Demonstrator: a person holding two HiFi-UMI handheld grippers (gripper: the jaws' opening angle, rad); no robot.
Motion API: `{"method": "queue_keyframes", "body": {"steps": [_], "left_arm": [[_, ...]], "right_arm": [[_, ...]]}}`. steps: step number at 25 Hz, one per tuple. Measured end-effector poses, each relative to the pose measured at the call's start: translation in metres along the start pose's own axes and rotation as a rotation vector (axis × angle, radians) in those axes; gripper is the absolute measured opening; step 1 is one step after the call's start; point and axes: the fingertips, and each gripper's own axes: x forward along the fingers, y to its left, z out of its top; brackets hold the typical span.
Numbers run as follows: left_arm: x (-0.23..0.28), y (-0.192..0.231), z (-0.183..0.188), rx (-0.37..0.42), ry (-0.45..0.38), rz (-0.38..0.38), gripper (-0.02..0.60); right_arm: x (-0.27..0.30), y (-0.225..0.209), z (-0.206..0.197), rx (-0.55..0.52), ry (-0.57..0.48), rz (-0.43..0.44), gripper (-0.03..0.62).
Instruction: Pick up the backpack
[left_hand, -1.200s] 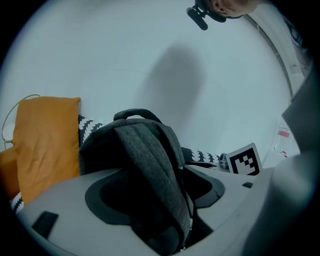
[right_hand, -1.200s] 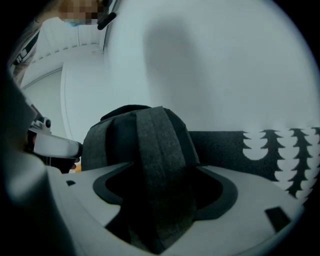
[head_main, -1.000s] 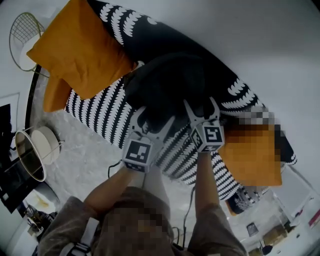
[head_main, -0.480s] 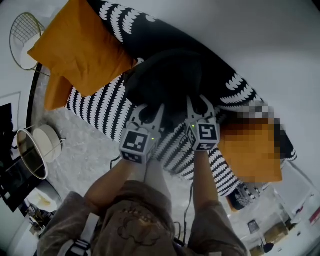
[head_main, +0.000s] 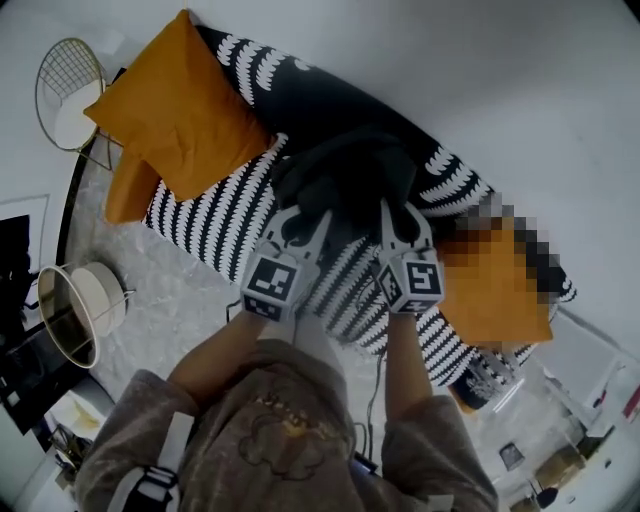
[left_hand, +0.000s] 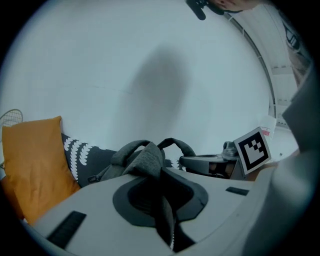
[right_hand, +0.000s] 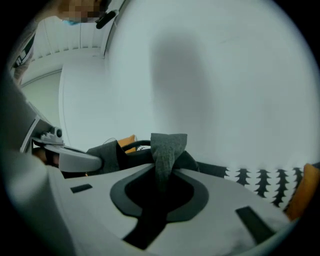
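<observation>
grip: left gripper (head_main: 303, 225) and right gripper (head_main: 400, 222) fingers just closed, each pinching backpack (head_main: 345, 175) fabric | done: grasp | left: raise the bulk, bunched beyond the fingertips, clear of sofa (head_main: 220, 215)

One backpack (head_main: 350, 168), left gripper (head_main: 305, 224) and right gripper (head_main: 402, 222) — two — one sofa (head_main: 215, 222), three orange cushions (head_main: 185, 110)

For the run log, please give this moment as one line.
left claw: just closed on dark grey fabric backpack | right claw: likewise
</observation>
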Motion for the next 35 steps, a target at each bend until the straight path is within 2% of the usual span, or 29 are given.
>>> {"method": "queue_keyframes", "body": {"steps": [7,11,17,25,30,35], "left_arm": [[-0.062,-0.057,0.010,-0.044,0.014,-0.126,0.029],[-0.099,-0.087,0.014,-0.025,0.013,-0.172,0.029],[-0.147,-0.103,0.054,0.053,-0.050,-0.207,0.029],[-0.223,-0.127,0.092,0.103,-0.089,-0.240,0.029],[-0.263,-0.134,0.092,0.080,-0.121,-0.232,0.029],[-0.301,-0.141,0.080,0.073,-0.131,-0.258,0.028]], "right_arm": [[-0.087,0.029,0.053,-0.030,-0.080,-0.053,0.051],[-0.144,0.048,0.074,-0.044,-0.128,-0.105,0.051],[-0.211,0.085,0.095,-0.037,-0.166,-0.146,0.051],[-0.271,0.139,0.132,-0.064,-0.271,-0.098,0.051],[-0.296,0.171,0.134,-0.078,-0.292,-0.055,0.051],[-0.322,0.202,0.122,-0.099,-0.300,-0.054,0.051]]}}
